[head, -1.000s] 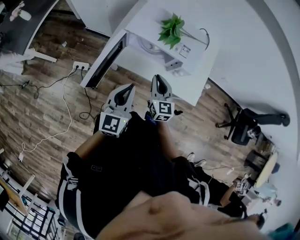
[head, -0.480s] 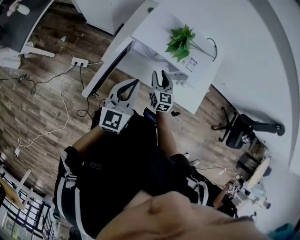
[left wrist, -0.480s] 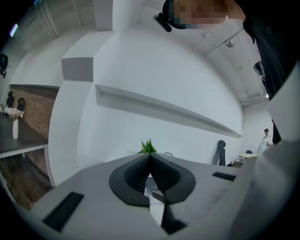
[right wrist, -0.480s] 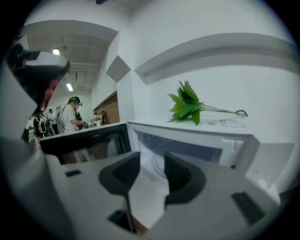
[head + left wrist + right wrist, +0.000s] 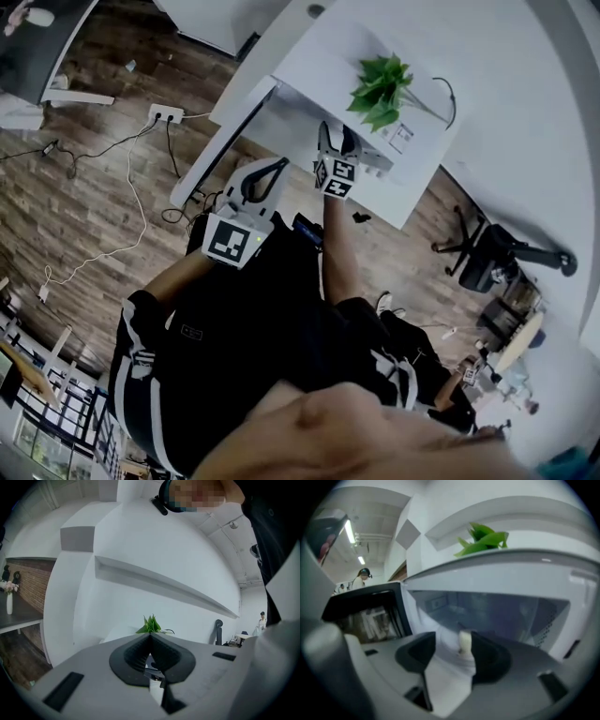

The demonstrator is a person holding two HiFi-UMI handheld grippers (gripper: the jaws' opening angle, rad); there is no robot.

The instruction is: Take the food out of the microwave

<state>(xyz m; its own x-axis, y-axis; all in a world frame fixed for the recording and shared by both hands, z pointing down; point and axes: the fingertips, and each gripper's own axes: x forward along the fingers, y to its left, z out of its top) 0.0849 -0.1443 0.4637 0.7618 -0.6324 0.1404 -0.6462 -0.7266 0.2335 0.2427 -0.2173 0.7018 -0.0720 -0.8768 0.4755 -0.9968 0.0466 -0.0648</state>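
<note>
The white microwave (image 5: 314,56) stands on a white table (image 5: 403,192), its dark door (image 5: 220,145) swung open to the left. A green plant (image 5: 380,86) sits on top. My right gripper (image 5: 336,139) reaches into the open front, its jaws opening. In the right gripper view the cavity (image 5: 497,616) lies ahead, and a small pale upright piece of food (image 5: 465,641) shows in the gap of the right gripper (image 5: 454,639), no pad pressing it. My left gripper (image 5: 279,165) hangs shut and empty before the door; in its own view the left gripper (image 5: 150,635) has its tips together.
A power strip (image 5: 164,115) with cables lies on the wood floor left of the table. An office chair (image 5: 487,253) stands to the right. The door (image 5: 365,616) fills the left of the right gripper view, with a person (image 5: 361,576) far behind.
My right gripper has gone forward and down to the microwave's open front, and its jaws have parted from shut. The left gripper has moved forward a little, still shut.
</note>
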